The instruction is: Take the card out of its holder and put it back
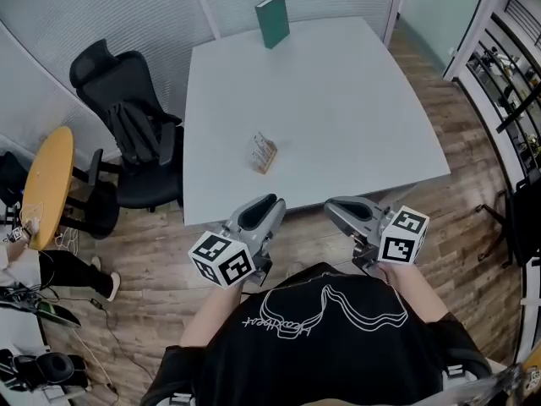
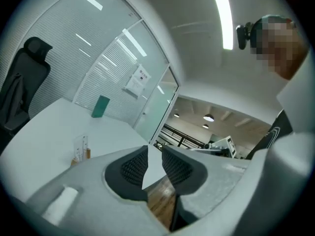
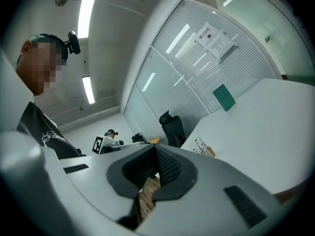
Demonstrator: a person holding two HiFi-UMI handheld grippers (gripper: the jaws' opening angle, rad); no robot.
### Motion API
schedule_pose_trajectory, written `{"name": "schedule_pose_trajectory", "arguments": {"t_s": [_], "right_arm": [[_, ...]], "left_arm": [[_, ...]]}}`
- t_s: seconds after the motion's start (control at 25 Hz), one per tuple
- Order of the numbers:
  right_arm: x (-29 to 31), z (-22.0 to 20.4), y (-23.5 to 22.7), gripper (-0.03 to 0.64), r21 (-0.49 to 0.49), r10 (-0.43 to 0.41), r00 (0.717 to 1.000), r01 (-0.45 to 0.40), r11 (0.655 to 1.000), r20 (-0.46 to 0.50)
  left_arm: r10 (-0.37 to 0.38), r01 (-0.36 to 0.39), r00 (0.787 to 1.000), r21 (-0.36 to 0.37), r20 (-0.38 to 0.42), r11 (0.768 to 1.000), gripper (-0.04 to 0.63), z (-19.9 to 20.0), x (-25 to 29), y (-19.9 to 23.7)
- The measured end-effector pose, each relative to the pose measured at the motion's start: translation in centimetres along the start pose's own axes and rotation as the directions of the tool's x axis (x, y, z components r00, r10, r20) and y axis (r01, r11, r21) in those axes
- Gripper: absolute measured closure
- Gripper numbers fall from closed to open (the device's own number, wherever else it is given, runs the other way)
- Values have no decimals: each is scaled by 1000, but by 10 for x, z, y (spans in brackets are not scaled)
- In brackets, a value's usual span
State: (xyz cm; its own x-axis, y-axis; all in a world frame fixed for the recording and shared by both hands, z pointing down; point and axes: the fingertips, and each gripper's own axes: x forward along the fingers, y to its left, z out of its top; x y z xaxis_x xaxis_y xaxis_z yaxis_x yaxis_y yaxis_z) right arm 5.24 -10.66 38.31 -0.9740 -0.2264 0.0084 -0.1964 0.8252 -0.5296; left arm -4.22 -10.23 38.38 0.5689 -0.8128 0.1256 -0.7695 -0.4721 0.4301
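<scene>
Left gripper (image 1: 272, 203): jaws a narrow gap apart, nothing between them. Right gripper (image 1: 335, 206): jaw tips together, empty. Both are level with the near edge of the white table (image 1: 338, 100), well apart from the card holder (image 1: 264, 152) standing mid-table. The holder is too small to tell the card from it. Green book (image 1: 272, 20): upright at the far edge.

In the head view the card holder (image 1: 264, 152) at mid-frame is too small to tell whether a card stands in it. In the left gripper view its foot is partly hidden behind the left gripper (image 2: 154, 151) at lower left. The shelving (image 1: 511, 74) is cut off by the head view's right edge. The notice (image 2: 138, 79) on the glass wall (image 2: 93, 63), upper middle, has print too small to read
</scene>
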Motion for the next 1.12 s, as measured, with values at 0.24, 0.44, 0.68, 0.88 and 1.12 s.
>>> {"name": "schedule_pose_trajectory", "arguments": {"t_s": [0.24,0.44,0.68,0.88,1.12], "right_arm": [[-24,-2,34,607,-83,32,999,-29,996,30],[-31,-5,60,607,-123,70,997,-66,990,27],[-35,-7,82,607,-140,98,995,-92,986,34],[-39,-5,92,607,-152,111,993,-103,983,43],[-48,-7,100,607,-160,116,993,-108,981,40]], "left_arm": [[-28,24,999,111,43,994,570,2,-21,-63],[-11,0,997,146,72,989,580,-2,-36,-84],[8,-21,996,150,92,989,580,1,-55,-96],[28,-45,995,185,98,982,581,1,-63,-107],[51,-68,994,186,93,980,581,-7,-66,-115]]}}
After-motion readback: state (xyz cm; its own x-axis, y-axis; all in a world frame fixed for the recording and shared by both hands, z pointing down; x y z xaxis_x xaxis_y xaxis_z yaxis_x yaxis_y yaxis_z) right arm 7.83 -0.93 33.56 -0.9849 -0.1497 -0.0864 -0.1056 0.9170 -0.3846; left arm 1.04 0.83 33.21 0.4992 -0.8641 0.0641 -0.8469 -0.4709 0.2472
